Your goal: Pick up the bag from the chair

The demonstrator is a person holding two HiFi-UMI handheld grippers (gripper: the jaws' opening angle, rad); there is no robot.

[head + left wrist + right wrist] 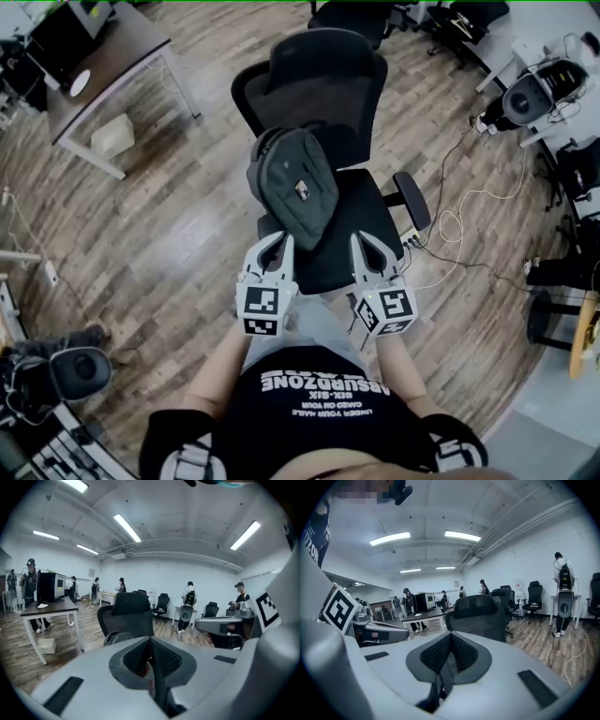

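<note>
Head view: a dark grey bag lies on the seat of a black office chair, its top end propped against the backrest. The bag's flap is closed, so we can't see what's in it. The left gripper and right gripper are held side by side over the seat's near edge, both clenched w/ nothing in them. The left one's tip is just beside the bag's lower end; from above we can't tell if they touch. The right one is over bare seat, apart from the bag. At top left stands a dark-topped table, w/ a pale box on the wood floor under it; its contents aren't visible. White cables trail to the chair's right.

Left gripper view: we see its jaws pressed together, nothing between them. Beyond them the chair's backrest rises, w/ the bag's rounded top peeking just above the jaws at left. The table is at left, people stand far back.

Right gripper view: jaws together too, empty. The chair's backrest is straight ahead, the table behind it to the left.
</note>
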